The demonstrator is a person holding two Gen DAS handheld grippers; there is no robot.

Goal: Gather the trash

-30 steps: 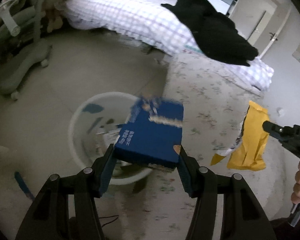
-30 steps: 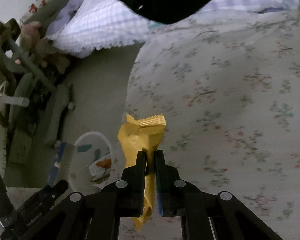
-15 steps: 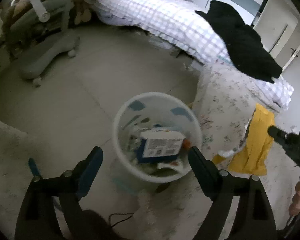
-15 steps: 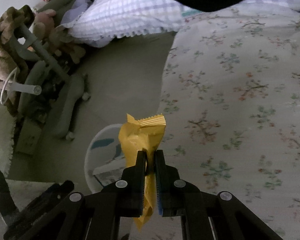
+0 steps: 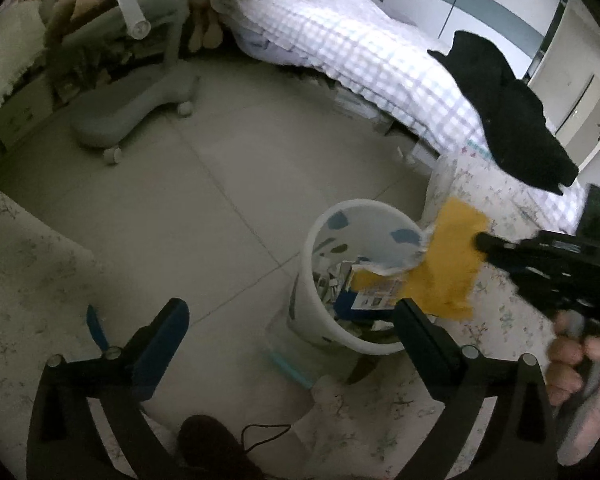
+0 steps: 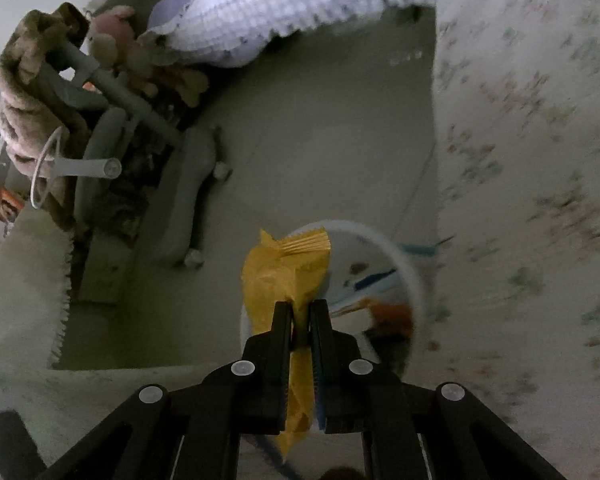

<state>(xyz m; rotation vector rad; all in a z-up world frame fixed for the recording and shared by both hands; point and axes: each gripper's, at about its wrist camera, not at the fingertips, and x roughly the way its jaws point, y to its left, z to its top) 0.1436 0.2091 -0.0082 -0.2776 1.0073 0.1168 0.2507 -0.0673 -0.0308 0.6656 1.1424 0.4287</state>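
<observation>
Being pinched between the nearly closed fingers of the right gripper (image 6: 300,312), a yellow snack wrapper (image 6: 284,276) is being held over the white waste bin (image 5: 320,240); the left gripper (image 5: 288,312) is being opened wide, nothing between its jaws.

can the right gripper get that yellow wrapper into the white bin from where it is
Probably yes. The right gripper is shut on the yellow wrapper, which already hangs over the rim of the white bin. The left gripper is opening, empty, to the side.
</observation>
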